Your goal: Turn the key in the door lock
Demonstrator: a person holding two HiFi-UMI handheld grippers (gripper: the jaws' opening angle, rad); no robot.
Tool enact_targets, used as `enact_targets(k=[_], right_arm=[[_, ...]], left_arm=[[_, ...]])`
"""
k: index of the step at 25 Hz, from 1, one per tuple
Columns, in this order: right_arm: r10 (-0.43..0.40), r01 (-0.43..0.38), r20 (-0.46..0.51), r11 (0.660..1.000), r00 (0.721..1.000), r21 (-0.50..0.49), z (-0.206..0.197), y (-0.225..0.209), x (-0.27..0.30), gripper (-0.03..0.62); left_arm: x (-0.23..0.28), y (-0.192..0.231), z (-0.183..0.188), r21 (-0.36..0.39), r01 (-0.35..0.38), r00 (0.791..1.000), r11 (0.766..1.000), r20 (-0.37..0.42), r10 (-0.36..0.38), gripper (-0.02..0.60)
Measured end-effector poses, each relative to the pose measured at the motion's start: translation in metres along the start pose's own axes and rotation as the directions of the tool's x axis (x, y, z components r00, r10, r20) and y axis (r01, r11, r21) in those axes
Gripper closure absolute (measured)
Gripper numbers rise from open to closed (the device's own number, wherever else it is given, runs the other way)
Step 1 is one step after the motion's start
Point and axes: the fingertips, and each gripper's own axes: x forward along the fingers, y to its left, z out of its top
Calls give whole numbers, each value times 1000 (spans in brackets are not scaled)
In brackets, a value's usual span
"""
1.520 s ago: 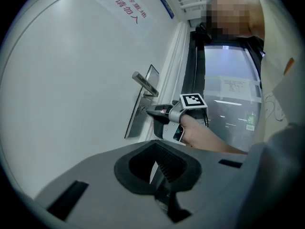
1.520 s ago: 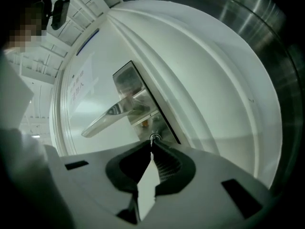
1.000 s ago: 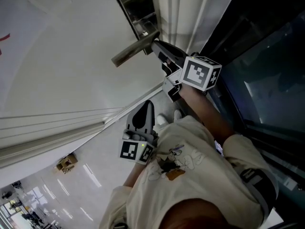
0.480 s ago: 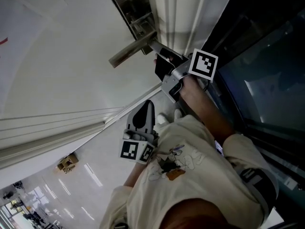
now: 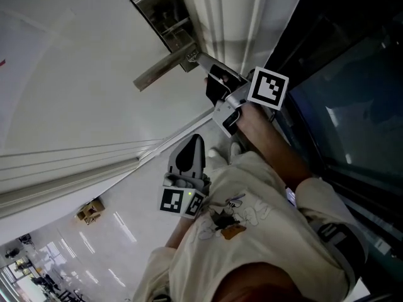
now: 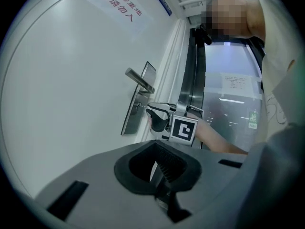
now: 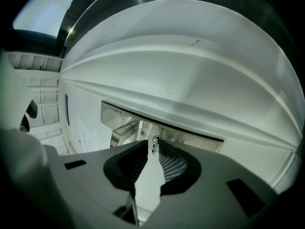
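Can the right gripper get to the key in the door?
Probably yes. The right hand-held gripper is right at the lock, its jaws opening with the key between their tips, and nothing stands in the way.

**Brushed metal on smooth white paint**

The door (image 5: 75,74) is smooth and white, with a soft satin sheen. Its lock plate (image 5: 160,17) and lever handle (image 5: 160,73) are brushed, reflective metal, and the small key (image 7: 154,145) is bright metal too. The left gripper (image 6: 155,143) has a matt grey plastic shell and black ribbed pads (image 6: 170,165). The shirt (image 5: 264,231) is soft cream cloth. The floor (image 5: 119,231) is glossy.
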Motion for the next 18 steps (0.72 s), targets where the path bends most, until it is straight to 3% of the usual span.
enact_targets(k=[3,5,7,10,14,15,18], right_arm=[[-6,5,-9,992,1000,-128,1,1,-16,526],[-38,35,-6,961,999,-274,-1,2,-32,561],[-67,58,-5,901,998,-430,-7,7,-50,571],[-123,99,3,782,992,-615,-27,16,-84,576],[-186,120,1,629,983,-768,-71,25,-122,585],[-208,128,-2,609,978,-783,-87,23,-134,586],[-275,154,-23,605,961,-782,-130,17,-170,586]], left_arm=[[2,-4,-12,-17,-14,1000,1000,-6,14,578],[3,-6,-17,-26,-16,1000,1000,-4,16,578],[3,-12,-19,-23,-3,1000,1000,5,3,578],[-8,-27,-22,-19,23,1000,1000,17,-23,578],[-34,-40,-21,-35,43,998,998,45,-42,578],[-47,-45,-23,-46,44,998,998,43,-42,578],[-84,-57,-30,-77,44,998,996,45,-41,578]])
